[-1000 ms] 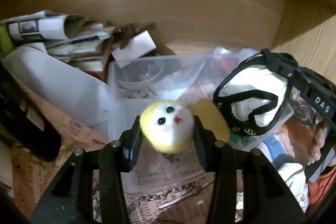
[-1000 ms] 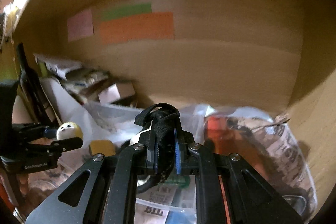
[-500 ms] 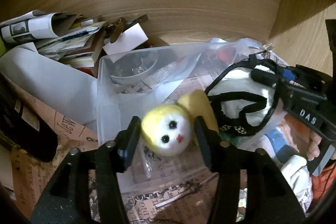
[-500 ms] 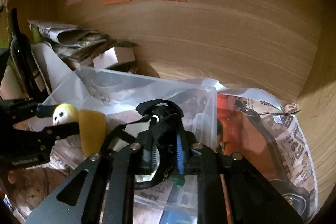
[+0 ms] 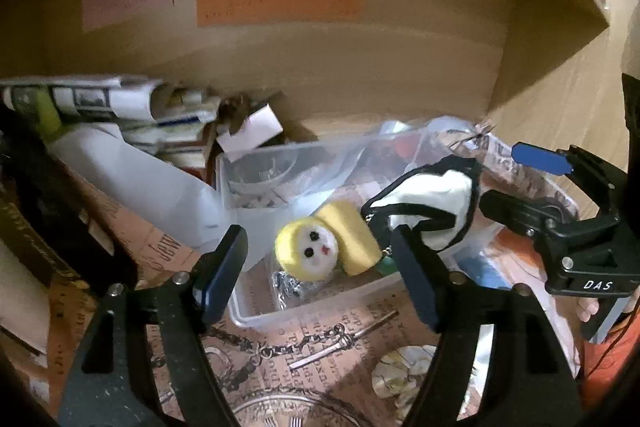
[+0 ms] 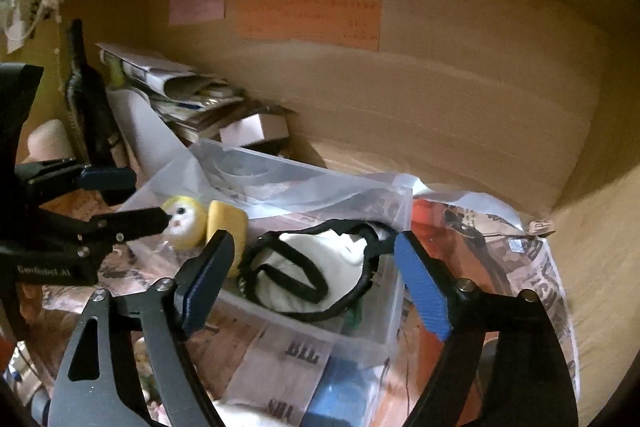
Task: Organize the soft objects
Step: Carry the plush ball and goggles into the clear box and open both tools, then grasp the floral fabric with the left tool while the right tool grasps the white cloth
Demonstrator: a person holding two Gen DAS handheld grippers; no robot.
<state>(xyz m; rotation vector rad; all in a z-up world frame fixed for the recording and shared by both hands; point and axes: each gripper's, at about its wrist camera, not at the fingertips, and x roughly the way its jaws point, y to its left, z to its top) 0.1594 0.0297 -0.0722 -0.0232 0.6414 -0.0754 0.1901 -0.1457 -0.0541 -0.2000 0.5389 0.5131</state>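
Filling up the clear bin (image 5: 256, 311) nicely
Chick plush (image 5: 308, 253) and white pouch (image 6: 320, 267) are in; left gripper (image 5: 316, 267) and right gripper (image 6: 316, 275) both spread empty (more clutter outside).

Dim, warm yellowish light in both views, brightest at the far upper corners outside the wooden shelf (image 5: 400, 75). Heavy fisheye bending curves the back wall, with black vignette at the edges. The paper notes (image 6: 308, 19) are too soft to read. Deep shadow fills the left clutter.
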